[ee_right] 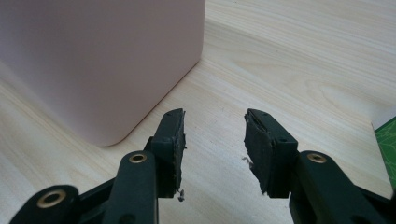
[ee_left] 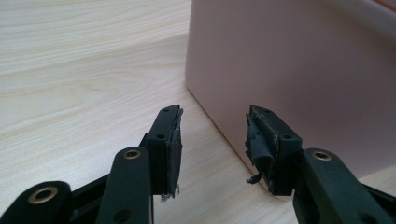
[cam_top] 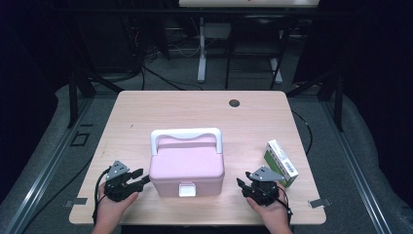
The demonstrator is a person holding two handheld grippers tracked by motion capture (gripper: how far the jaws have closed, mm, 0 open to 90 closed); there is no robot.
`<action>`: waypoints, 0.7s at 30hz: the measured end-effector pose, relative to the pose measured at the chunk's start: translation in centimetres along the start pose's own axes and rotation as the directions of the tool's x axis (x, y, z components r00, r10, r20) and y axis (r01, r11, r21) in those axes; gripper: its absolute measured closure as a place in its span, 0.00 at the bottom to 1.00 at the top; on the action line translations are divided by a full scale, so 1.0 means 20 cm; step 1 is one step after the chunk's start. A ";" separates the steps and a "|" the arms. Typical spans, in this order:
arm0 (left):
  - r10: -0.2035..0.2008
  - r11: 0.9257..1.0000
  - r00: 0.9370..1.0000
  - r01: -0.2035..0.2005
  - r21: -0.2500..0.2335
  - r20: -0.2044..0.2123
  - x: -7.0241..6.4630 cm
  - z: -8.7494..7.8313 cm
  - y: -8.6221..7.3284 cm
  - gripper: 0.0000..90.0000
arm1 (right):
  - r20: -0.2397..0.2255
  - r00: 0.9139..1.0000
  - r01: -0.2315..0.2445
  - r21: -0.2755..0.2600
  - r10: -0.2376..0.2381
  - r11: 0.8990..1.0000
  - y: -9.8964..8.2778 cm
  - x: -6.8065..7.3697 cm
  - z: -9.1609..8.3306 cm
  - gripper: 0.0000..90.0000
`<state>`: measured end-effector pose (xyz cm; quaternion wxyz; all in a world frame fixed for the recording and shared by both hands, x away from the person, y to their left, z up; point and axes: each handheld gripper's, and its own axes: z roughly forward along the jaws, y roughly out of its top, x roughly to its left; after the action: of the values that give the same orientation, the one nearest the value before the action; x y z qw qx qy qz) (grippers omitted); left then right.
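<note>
A pink lidded box [cam_top: 186, 168] with a white handle [cam_top: 185, 133] and a white front latch [cam_top: 187, 189] stands in the middle of the wooden table [cam_top: 146, 112]. My left gripper [cam_top: 138, 177] rests just left of the box, open, its jaws close to the box's side wall [ee_left: 299, 79] with nothing between them [ee_left: 213, 135]. My right gripper [cam_top: 242, 186] lies to the right of the box, open and empty [ee_right: 214, 135], with the box's corner [ee_right: 102, 70] ahead on its left.
A green and white carton [cam_top: 281, 163] stands at the table's right side, just behind my right gripper; its green edge [ee_right: 386, 144] shows in the right gripper view. A dark round grommet [cam_top: 234, 103] sits near the far edge. Bare wood surrounds the box.
</note>
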<state>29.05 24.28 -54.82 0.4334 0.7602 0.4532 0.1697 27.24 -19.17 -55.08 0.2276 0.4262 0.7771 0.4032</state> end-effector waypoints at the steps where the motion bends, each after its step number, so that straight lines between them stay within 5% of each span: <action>1: 0.002 1.000 1.000 -0.002 -0.004 0.004 0.00 0.00 0.00 0.62 | -0.001 1.000 0.006 0.000 -0.006 1.000 0.00 0.00 0.00 0.64; 10: 0.044 0.999 0.999 -0.044 -0.011 -0.008 -0.05 0.00 0.00 0.64 | -0.014 1.000 -0.012 -0.005 0.012 1.000 0.01 0.02 0.01 0.63; 21: -0.005 0.999 1.000 0.006 -0.031 0.029 -0.07 0.01 0.01 0.80 | -0.049 0.999 -0.009 -0.022 0.008 1.000 0.04 0.05 0.03 0.74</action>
<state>28.52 23.06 -54.54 0.4523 0.7545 0.4462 0.1646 27.50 -17.94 -54.78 0.2118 0.4171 0.7759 0.4232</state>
